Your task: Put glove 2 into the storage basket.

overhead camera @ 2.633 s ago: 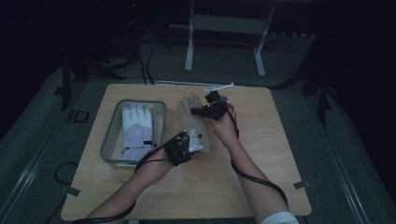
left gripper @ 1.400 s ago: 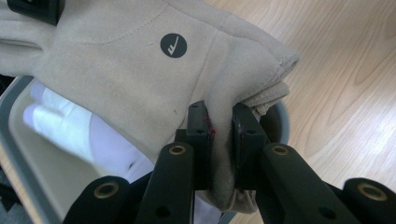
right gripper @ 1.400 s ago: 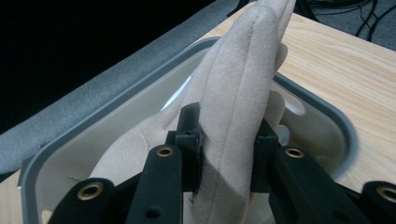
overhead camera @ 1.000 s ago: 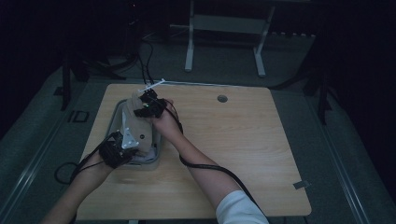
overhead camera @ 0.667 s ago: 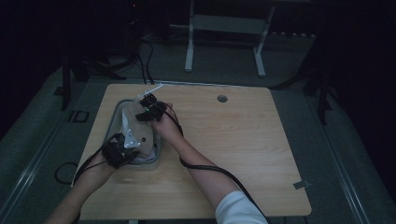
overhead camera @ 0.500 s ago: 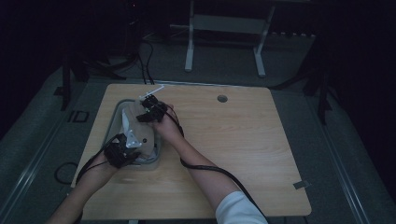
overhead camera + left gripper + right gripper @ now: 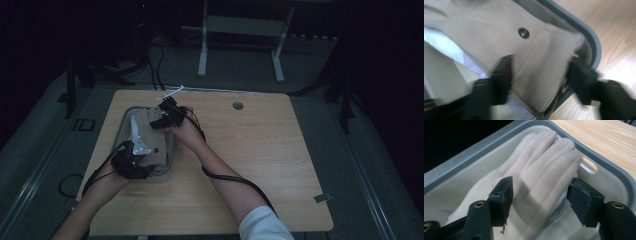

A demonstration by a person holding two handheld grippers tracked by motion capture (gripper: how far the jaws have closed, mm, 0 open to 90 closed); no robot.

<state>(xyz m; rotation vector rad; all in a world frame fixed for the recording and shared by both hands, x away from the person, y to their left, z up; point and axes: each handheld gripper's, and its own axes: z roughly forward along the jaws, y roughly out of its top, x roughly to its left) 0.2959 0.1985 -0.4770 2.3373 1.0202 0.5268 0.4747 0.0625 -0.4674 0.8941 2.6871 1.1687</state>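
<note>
The left gripper (image 7: 131, 162) sat over the near end of the grey tray (image 7: 167, 170), at the left side of the table (image 7: 280, 165). In the left gripper view its jaws stood apart, having just been opening, with the cuff end of the beige glove (image 7: 506, 37) lying between them and neither pad pressing on it. A small dark button (image 7: 523, 33) showed on the glove, and a white glove (image 7: 441, 45) lay beneath it, both inside the tray (image 7: 589, 40).

Farther off, the right gripper (image 7: 162, 120) was over the far end of the tray. Its jaws had also just been opening and stood apart in the right gripper view, the beige glove's fingers (image 7: 549, 157) lying blurred between them and flat in the tray (image 7: 486, 140); no pad pressed on the cloth.

Beyond the tray, a round hole (image 7: 238, 105) marked the far part of the table, well apart from both hands.
</note>
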